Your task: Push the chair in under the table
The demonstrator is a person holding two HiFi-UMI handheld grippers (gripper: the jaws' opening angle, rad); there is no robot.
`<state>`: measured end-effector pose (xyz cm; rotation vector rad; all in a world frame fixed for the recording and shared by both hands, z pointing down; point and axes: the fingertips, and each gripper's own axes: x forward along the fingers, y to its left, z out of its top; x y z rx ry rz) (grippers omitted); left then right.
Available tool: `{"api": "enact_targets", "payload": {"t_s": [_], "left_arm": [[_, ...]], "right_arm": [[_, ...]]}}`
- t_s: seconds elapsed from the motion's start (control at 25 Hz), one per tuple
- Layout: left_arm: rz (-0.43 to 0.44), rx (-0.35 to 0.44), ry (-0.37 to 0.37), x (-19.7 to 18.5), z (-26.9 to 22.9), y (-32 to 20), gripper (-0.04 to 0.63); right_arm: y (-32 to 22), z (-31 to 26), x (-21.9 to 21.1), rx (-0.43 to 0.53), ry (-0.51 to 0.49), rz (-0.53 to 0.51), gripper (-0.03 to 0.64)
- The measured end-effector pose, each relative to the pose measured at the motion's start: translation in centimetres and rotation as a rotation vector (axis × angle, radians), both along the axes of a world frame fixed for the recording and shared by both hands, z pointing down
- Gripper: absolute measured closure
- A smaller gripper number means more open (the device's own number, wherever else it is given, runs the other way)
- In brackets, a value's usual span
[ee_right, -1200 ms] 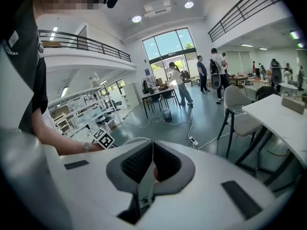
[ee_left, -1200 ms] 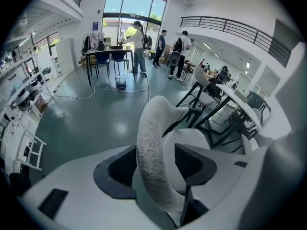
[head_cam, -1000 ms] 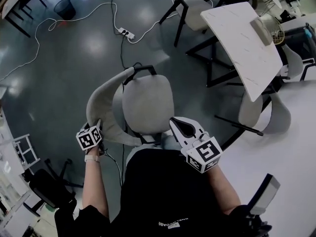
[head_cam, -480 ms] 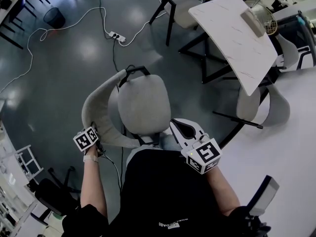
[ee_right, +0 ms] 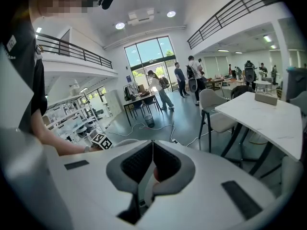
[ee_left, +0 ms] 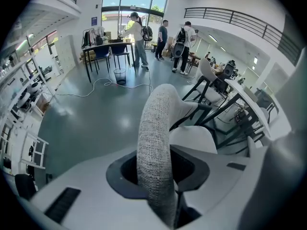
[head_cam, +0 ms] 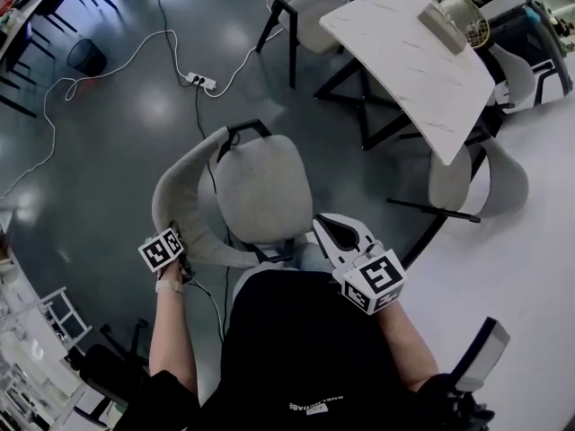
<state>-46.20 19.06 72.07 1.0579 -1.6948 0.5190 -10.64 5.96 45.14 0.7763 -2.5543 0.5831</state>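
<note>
Chair (head_cam: 262, 191): it stands on the open floor (head_cam: 117, 151), well apart from the desk (head_cam: 404, 52) at the upper right of the head view. No part of it is under the desk. Its curved back is turned toward you and its seat faces away.

Left tongs (head_cam: 166, 250): you hold them at the left end of the chair's back, pointing steeply down onto the fabric rim. The left gripper view shows that rim running up between the jaws and filling the gap. The jaws are closing and the pads meet the fabric. Your left forearm (head_cam: 171, 348) is bare. It rises straight from your side to the wrist, which sits just below the marker cube.

Right tongs (head_cam: 325, 225): the jaws are together with nothing clamped; the right gripper view shows the two pads meeting along one line. You hold them forward and only slightly downward, tips beside the right end of the chair's back. Whether they touch it cannot be told. Your right hand is hidden under the cube, and the arm lies close against your dark top.

Surroundings: two more chairs stand at the desk, one at its far side (head_cam: 310, 12) and one at its near right (head_cam: 476, 182). A cable (head_cam: 135, 43) with a power strip lies on the floor beyond the chair.
</note>
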Motion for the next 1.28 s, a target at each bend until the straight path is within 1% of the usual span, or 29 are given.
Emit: {"api": "enact_targets", "payload": {"t_s": [0.16, 0.44, 0.6, 0.84, 1.0, 1.28], "left_arm": [[-0.019, -0.002, 0.010, 0.6, -0.2, -2.0, 0.483], [0.015, 0.017, 0.031, 3.4, -0.7, -5.8, 0.483], [-0.001, -0.013, 0.033, 3.6, -0.3, -7.4, 0.483], [0.012, -0.048, -0.004, 4.2, -0.5, -8.1, 0.483], [0.013, -0.052, -0.024, 4.2, -0.4, -8.1, 0.484], [-0.032, -0.072, -0.053, 4.3, -0.4, -8.2, 0.483]], "right_arm": [[-1.0, -0.3, 1.1, 0.007, 0.007, 0.029, 0.606], [-1.8, -0.1, 3.1, -0.005, 0.009, 0.082, 0.606], [-1.6, 0.0, 3.8, -0.006, 0.008, 0.105, 0.606], [-1.6, -0.2, 6.4, -0.005, 0.005, 0.152, 0.606], [-2.4, -0.2, 8.5, -0.013, -0.019, 0.185, 0.606], [-3.7, -0.6, 11.0, 0.010, -0.034, 0.178, 0.606]]}}
